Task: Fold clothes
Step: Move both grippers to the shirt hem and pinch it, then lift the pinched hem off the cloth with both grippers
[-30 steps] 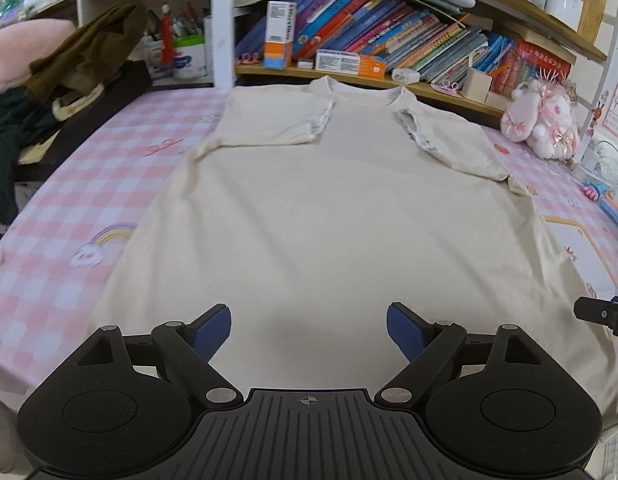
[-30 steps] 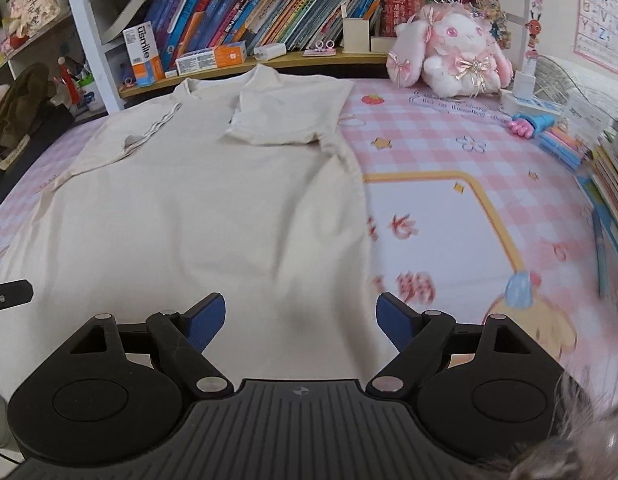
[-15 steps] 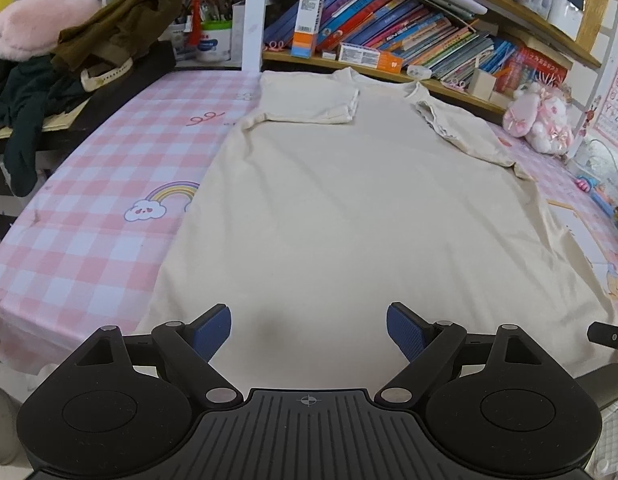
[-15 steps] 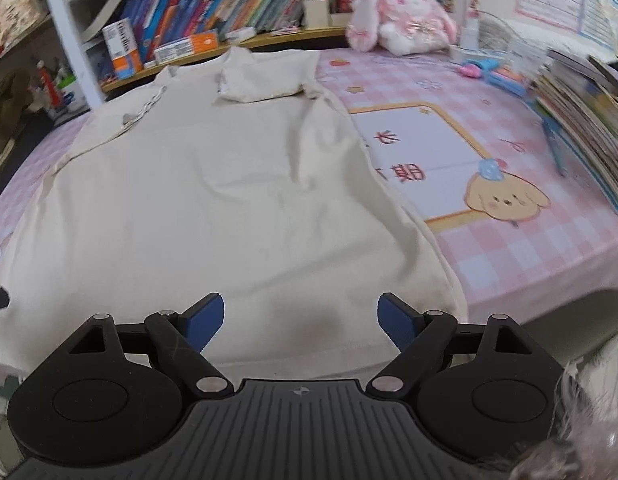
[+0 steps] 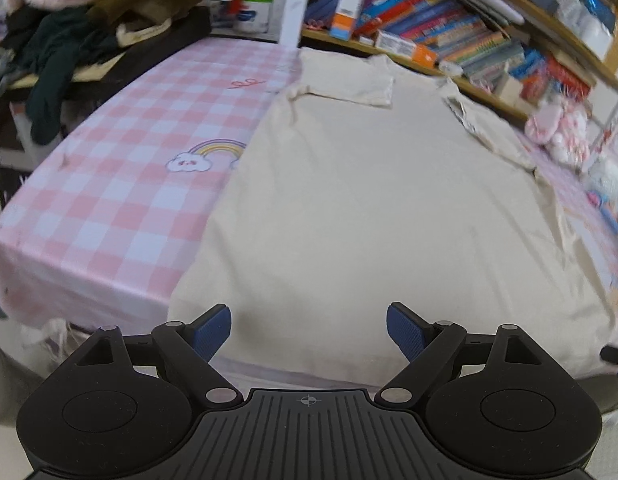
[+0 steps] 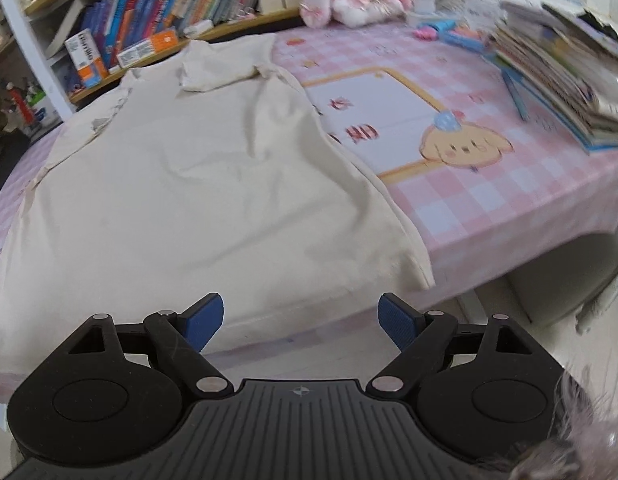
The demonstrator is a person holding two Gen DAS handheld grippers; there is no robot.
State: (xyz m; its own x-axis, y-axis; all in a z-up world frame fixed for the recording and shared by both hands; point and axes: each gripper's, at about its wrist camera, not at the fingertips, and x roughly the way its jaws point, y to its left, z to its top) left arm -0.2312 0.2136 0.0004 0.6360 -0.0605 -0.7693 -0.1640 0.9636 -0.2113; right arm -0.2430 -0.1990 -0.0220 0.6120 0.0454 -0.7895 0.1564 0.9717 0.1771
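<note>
A cream shirt (image 5: 373,208) lies flat across the middle of the frame on the pink checked tablecloth (image 5: 121,184), both sleeves folded inward, its hem along the table's near edge. The left gripper (image 5: 309,330) hangs at bottom centre over that hem, jaws wide apart, holding nothing. The right gripper (image 6: 300,320), equally spread, sits just off the hem's lower right corner. Bare cloth shows left; stacked books (image 6: 557,64) crowd the upper right.
</note>
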